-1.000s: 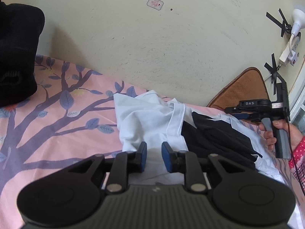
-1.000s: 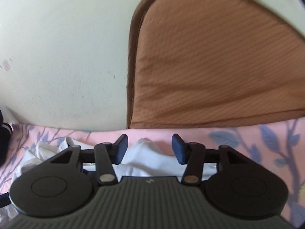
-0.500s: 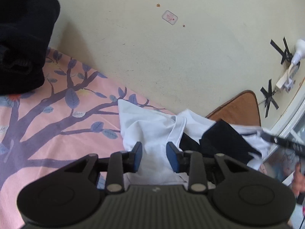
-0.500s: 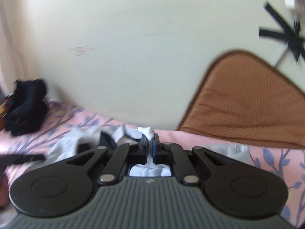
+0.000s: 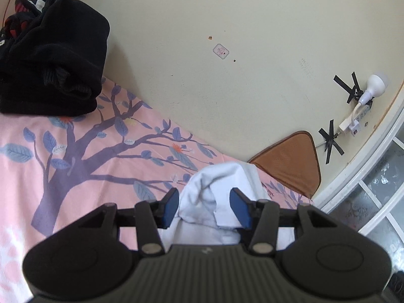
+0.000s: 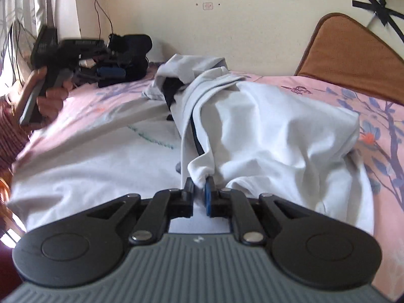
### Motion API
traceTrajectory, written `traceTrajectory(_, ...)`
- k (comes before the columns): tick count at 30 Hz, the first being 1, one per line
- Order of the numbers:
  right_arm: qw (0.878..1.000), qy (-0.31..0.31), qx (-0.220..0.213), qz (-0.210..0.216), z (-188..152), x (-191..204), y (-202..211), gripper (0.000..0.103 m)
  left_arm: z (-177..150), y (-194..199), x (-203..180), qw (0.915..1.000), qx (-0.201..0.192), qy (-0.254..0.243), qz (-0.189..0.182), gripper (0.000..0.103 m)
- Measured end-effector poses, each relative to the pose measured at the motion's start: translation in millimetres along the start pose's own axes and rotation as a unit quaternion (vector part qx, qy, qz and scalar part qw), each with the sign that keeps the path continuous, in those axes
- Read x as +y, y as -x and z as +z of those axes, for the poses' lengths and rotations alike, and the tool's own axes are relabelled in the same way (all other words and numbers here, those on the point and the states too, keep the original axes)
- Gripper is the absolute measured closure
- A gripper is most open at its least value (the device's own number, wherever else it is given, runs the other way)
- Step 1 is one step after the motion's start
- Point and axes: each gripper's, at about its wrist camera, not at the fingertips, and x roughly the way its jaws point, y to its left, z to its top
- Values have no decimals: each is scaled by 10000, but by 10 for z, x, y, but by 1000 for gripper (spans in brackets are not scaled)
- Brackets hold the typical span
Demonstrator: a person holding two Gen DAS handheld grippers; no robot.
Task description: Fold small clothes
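Note:
A white garment (image 6: 265,126) with dark trim lies bunched on the pink bed sheet (image 6: 378,116). My right gripper (image 6: 200,188) is shut on a corner of it and holds that edge up. In the left wrist view a raised hump of the white garment (image 5: 214,189) sits between the blue pads of my left gripper (image 5: 205,208), which is open and not touching it. The left gripper also shows in the right wrist view (image 6: 75,50), held in a hand at the far left, above the bed.
A pile of black clothes (image 5: 48,58) lies at the back left against the wall. A brown cushion (image 5: 290,164) leans in the corner by the window frame (image 5: 366,176). A white sheet (image 6: 88,151) covers the bed's near part.
My right gripper closed on the white garment's corner and pulled it back toward me. My left gripper opened wider and swung away left; the garment now bunches between its pads.

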Motion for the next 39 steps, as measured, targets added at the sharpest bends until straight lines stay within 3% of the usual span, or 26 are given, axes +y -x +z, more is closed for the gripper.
traceTrajectory(1, 9988, -348, -182, 300, 161, -71, 30, 83, -53, -4, 3, 10000, -10, -25, 24, 57)
traceTrajectory(2, 9958, -655, -387, 518, 305, -134, 46, 72, -114, -9, 14, 10000, -13, -47, 46, 57)
traceTrajectory(3, 9922, -917, -582, 618, 458, -195, 26, 62, -168, -26, 32, 10000, 6, -53, 66, 57)
traceTrajectory(4, 9895, -1106, -711, 600, 601, -237, -33, 59, -216, -52, 53, 9999, 36, -59, 94, 57)
traceTrajectory(8, 9832, -1653, -769, 16, 1155, -515, -511, 49, -321, -179, 60, 9983, 310, -248, 427, 59)
traceTrajectory(12, 9562, -2889, -455, 118, 1368, -959, -881, 48, -366, -159, -8, 9977, 245, -528, 334, 57)
traceTrajectory(13, 9559, -2922, -280, 100, 1402, -994, -978, 48, -366, -162, -14, 9977, 247, -551, 299, 57)
traceTrajectory(16, 9590, -2743, 467, -541, 1379, -1008, -1252, 45, -355, -170, -3, 9981, 260, -493, 247, 57)
traceTrajectory(19, 9552, -2705, 1130, -413, 1280, -945, -1471, 45, -330, -180, 43, 9989, 277, -308, 198, 57)
traceTrajectory(20, 9567, -2651, 1154, -331, 1267, -904, -1523, 50, -322, -181, 60, 9991, 277, -252, 190, 57)
traceTrajectory(21, 9615, -2529, 1046, -224, 1284, -838, -1529, 78, -312, -183, 83, 9993, 273, -173, 185, 57)
traceTrajectory(22, 9679, -2354, 872, -144, 1323, -755, -1500, 92, -304, -180, 105, 9994, 272, -105, 173, 57)
traceTrajectory(24, 9783, -2006, 504, 124, 1420, -528, -1382, 92, -278, -159, 172, 9996, 234, 82, 124, 57)
traceTrajectory(27, 9824, -1589, 371, 906, 1491, -21, -1152, 92, -222, -57, 300, 9990, 12, 446, 68, 57)
traceTrajectory(30, 9885, -447, 555, 1330, 1298, 728, -961, 88, -165, 160, 439, 9947, -423, 906, -217, 55)
traceTrajectory(32, 9774, -185, 1038, 1831, 965, 1046, -1008, 86, -135, 280, 483, 9917, -631, 1064, -342, 49)
traceTrajectory(35, 9731, 232, 1351, 1852, 515, 1263, -943, 84, -111, 401, 451, 9932, -632, 944, -236, 48)
traceTrajectory(37, 9813, 378, 950, 1630, 403, 1175, -692, 84, -123, 449, 392, 9954, -537, 772, -193, 44)
traceTrajectory(39, 9893, 37, 407, 1404, 426, 916, -393, 83, -119, 438, 309, 9974, -424, 565, -153, 38)
